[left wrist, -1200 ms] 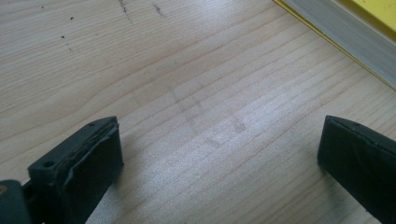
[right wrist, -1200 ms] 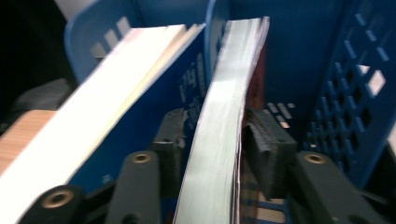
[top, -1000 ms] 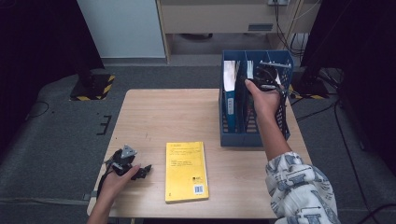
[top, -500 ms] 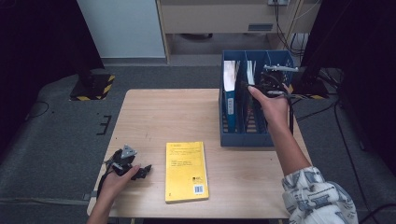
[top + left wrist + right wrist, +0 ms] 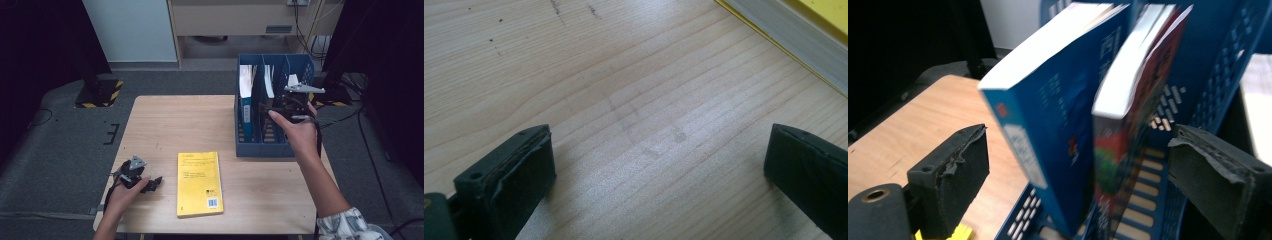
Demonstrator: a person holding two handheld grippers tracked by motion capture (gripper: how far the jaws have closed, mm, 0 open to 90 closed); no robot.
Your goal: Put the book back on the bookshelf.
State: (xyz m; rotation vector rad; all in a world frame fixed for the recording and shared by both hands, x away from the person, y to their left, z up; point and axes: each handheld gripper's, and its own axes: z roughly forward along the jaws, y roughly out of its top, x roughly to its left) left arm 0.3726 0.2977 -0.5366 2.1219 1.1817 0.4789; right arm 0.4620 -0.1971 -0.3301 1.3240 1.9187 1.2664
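At the near left corner of the table [image 5: 165, 125], the left hand [image 5: 122, 192] rests on the wood with the left gripper [image 5: 157, 181] lying low on the surface. In the left gripper view its jaws stand wide apart over bare wood, nothing between them, and the page edge of the yellow book [image 5: 794, 35] crosses the upper right corner. From above, the yellow book [image 5: 199, 183] lies flat near the front edge, just beside that gripper and well apart from the rack.

Farther back on the right, the right hand [image 5: 295, 132] holds the right gripper [image 5: 262, 107] up beside the blue rack [image 5: 260, 147], which stands at the table's far right edge. Its jaws have just been opening and now stand wide; the right gripper view shows the pads [image 5: 955, 170] clear of both books. The blue book [image 5: 1048, 125] and the red book [image 5: 1120, 130] stand upright in the rack [image 5: 1208, 100], side by side, the red one leaning slightly. Seen from above, the blue book [image 5: 246, 100] sits in the leftmost slot.
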